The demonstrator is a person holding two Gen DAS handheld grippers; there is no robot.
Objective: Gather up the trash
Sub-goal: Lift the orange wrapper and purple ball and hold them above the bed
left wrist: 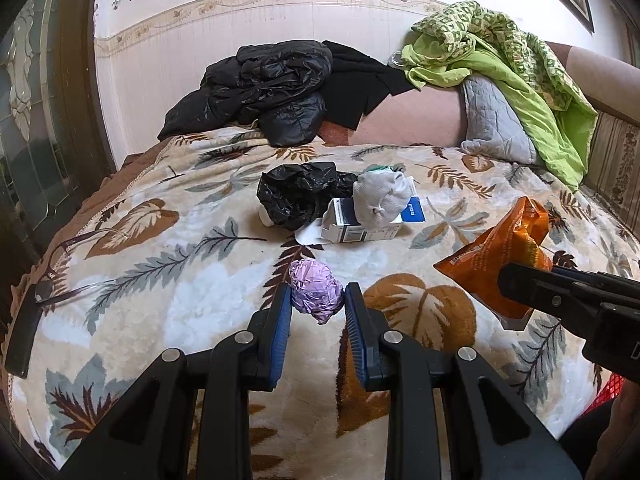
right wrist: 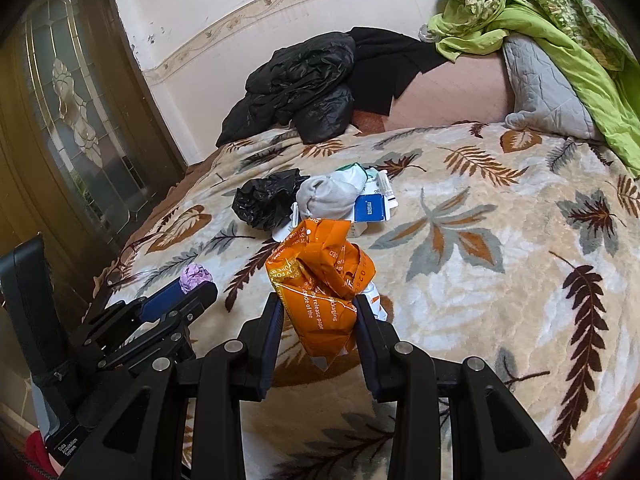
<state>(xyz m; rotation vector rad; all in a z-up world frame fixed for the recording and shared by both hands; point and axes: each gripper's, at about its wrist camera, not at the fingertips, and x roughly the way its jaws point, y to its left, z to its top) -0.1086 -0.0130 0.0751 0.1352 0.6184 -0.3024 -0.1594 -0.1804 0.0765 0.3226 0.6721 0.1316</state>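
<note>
On the bed (left wrist: 168, 320), left to right: my left gripper (left wrist: 318, 304) has its jaws closed narrow around a purple wad (left wrist: 316, 294), a crumpled ball of foil or paper, held low over the leaf-print blanket. Beyond it, mid-bed, lies the uncollected heap: a black bag (left wrist: 296, 192), a blue-and-white carton (left wrist: 368, 228) and a white sock (left wrist: 380, 198) resting on it. My right gripper (right wrist: 318, 312) has its jaws pinched on an orange wrapper (right wrist: 320, 280), which hangs clear above the blanket. Both pieces look featherlight and crushable, so little squeeze should hold them; the wrapper's glossy film may slip, and a bite on its bunched middle seems safest. The carton looks stiffer and best taken across its narrow sides; the limp bag by any gathered fold.
</note>
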